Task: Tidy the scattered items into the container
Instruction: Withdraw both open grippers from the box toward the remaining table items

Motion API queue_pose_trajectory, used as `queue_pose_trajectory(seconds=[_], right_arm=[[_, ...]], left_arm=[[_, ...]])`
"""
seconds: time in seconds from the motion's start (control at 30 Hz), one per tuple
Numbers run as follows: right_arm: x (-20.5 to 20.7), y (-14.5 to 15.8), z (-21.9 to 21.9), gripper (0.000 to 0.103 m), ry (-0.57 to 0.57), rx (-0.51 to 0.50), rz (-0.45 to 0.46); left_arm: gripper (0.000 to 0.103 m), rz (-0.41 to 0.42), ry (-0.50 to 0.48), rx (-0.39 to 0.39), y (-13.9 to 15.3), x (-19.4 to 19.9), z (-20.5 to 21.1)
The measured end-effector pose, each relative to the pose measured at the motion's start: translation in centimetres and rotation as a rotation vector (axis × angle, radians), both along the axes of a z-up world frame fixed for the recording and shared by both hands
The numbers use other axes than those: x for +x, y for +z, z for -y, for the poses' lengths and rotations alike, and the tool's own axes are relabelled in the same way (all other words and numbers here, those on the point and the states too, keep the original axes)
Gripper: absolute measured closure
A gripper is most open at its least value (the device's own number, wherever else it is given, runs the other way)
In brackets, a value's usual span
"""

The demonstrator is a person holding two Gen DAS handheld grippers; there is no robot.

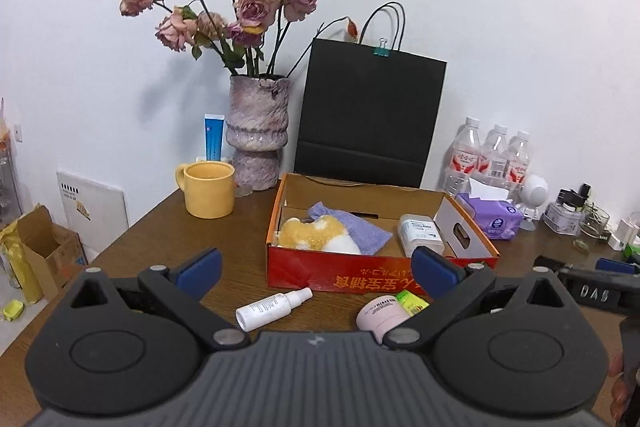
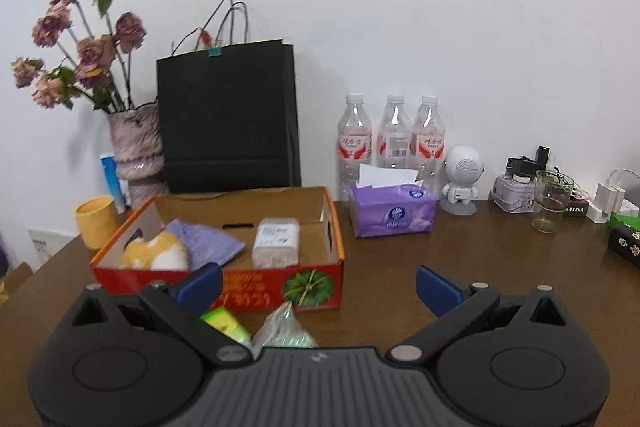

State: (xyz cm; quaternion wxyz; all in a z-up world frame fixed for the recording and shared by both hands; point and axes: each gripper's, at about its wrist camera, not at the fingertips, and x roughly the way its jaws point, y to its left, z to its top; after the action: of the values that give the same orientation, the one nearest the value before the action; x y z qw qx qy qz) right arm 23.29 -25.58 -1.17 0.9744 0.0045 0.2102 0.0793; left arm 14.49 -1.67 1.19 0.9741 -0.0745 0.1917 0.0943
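A red cardboard box sits mid-table. It holds a yellow-and-white plush, a purple cloth and a white container. In front of the box lie a white spray bottle, a pink jar, a green packet and a clear plastic bag. My left gripper is open and empty above the spray bottle and jar. My right gripper is open and empty above the green packet and bag.
Behind the box stand a vase of dried roses, a black paper bag and a yellow mug. To the right are water bottles, a purple tissue pack, a white robot figure and a glass.
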Motion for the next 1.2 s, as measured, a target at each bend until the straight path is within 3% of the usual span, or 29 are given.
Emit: queue_pose_trajectory(seconds=[0.3,0.57,0.83,1.2], right_arm=[[-4.1,-0.6,-1.9,0.000,0.011,-0.080,0.012],[-7.4,-0.6,-2.7,0.000,0.039,-0.076,0.024],[-10.8,-0.5,-3.8,0.000,0.045,-0.075,0.065],[-12.5,-1.9,-4.3,0.000,0.030,-0.078,0.042]], left_arm=[[0.000,0.015,-0.067,-0.030,-0.5,-1.9,0.5],[0.000,0.029,-0.097,0.000,-1.3,-4.2,-0.2],[0.000,0.005,-0.114,-0.038,-2.1,-6.3,-1.1],[0.000,-0.017,-0.112,-0.009,-3.3,-7.9,-2.3]])
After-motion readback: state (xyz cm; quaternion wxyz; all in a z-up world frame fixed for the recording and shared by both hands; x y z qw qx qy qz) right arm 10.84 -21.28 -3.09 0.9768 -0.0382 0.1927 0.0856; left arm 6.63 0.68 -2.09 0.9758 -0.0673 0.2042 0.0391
